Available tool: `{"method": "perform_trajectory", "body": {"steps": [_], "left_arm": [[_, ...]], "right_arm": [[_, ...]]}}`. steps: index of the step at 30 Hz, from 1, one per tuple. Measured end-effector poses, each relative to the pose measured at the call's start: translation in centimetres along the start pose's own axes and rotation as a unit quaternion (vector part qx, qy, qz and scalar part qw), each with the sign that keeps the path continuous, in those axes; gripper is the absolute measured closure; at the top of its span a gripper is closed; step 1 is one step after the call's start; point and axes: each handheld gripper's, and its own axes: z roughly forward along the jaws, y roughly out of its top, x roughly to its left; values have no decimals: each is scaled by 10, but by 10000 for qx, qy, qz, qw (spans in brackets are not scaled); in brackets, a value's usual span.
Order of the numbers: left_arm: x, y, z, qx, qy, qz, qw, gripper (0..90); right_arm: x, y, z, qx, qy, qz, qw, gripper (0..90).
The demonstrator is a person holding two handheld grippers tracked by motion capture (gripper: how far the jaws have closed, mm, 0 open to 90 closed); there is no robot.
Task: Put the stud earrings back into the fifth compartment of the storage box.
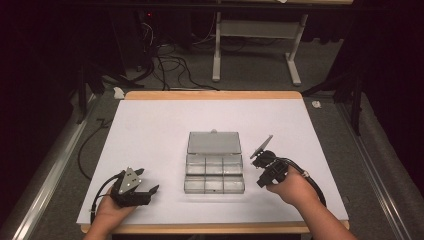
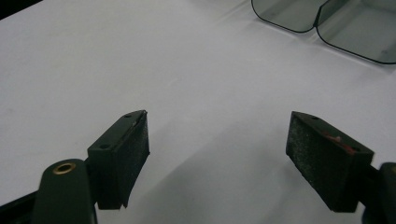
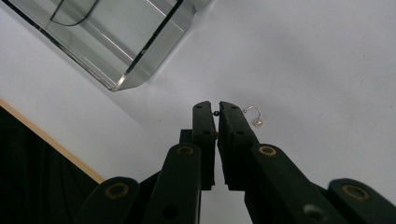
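Observation:
A clear plastic compartment box [image 1: 215, 173] lies in the middle of the white table, its lid [image 1: 214, 142] open and lying flat behind it. My left gripper [image 1: 147, 181] rests at the table's front left, open, with nothing between its pads [image 2: 217, 140]; the box's corner [image 2: 327, 23] lies ahead of it. My right gripper [image 1: 256, 159] sits just right of the box, pointing down at the table. Its jaws [image 3: 217, 108] are shut on a tiny dark piece [image 3: 215, 113]. A small silver hook with a pearl [image 3: 252, 115] lies beside the right jaw tip; whether it joins the dark piece is unclear.
The white mat [image 1: 165, 120] covers a wooden table whose edge [image 3: 51, 140] runs close to my right gripper. The box's clear wall [image 3: 116, 42] stands ahead of the right gripper. Cables and a table frame [image 1: 255, 45] sit on the floor beyond.

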Motion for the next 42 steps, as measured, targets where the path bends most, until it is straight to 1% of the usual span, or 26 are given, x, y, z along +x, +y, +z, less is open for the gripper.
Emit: {"method": "perform_trajectory", "body": {"steps": [6, 7, 10, 15, 17, 21, 22, 23, 24, 25, 27, 28, 29, 30, 34, 38, 40, 42], "left_arm": [[0, 0, 0, -8, 2, 9, 10000, 219], [0, 0, 0, -8, 2, 8, 10000, 219], [0, 0, 0, -13, 4, 7, 10000, 219], [0, 0, 0, -10, 4, 8, 10000, 219], [0, 0, 0, -9, 5, 12, 10000, 219], [0, 0, 0, -5, 5, 12, 10000, 219], [0, 0, 0, -3, 5, 17, 10000, 219], [-1, 0, 0, -14, 7, 6, 10000, 219], [-1, 0, 0, -12, 7, 6, 10000, 219], [-1, 0, 0, -13, 6, 6, 10000, 219], [0, 0, 0, -4, 2, 13, 10000, 219], [0, 0, 0, -4, 2, 14, 10000, 219], [0, 0, 0, -14, 2, 4, 10000, 219], [0, 0, 0, -4, -1, 14, 10000, 219], [0, 0, 0, 0, 1, 16, 10000, 219], [0, 0, 0, 2, -5, 11, 10000, 219], [0, 0, 0, 3, -5, 11, 10000, 219], [0, 0, 0, 3, -4, 16, 10000, 219]], "right_arm": [[6, 6, -7, -4, 1, -63, 10000, 862], [7, 7, -7, 0, 1, -41, 10000, 862], [10, 11, -9, -28, 15, -157, 9999, 862], [15, 17, -11, -27, 31, -196, 9998, 862], [18, 20, -12, -30, 41, -244, 9997, 862], [24, 25, -13, -22, 56, -263, 9996, 862], [25, 27, -13, -31, 65, -303, 9995, 862], [29, 30, -13, -12, 75, -314, 9995, 862], [29, 30, -13, -12, 75, -314, 9995, 862], [32, 33, -13, -29, 75, -372, 9993, 862], [36, 37, -12, -12, 102, -329, 9994, 862], [36, 38, -12, -22, 91, -404, 9991, 862], [36, 38, -12, -22, 91, -404, 9991, 862], [39, 41, -11, -4, 87, -453, 9989, 862], [44, 46, -9, 2, 106, -446, 9989, 862], [48, 51, -4, 15, 115, -542, 9985, 862], [50, 55, -2, 1, 124, -695, 9975, 862], [53, 59, 0, 21, 148, -684, 9975, 862]]}}
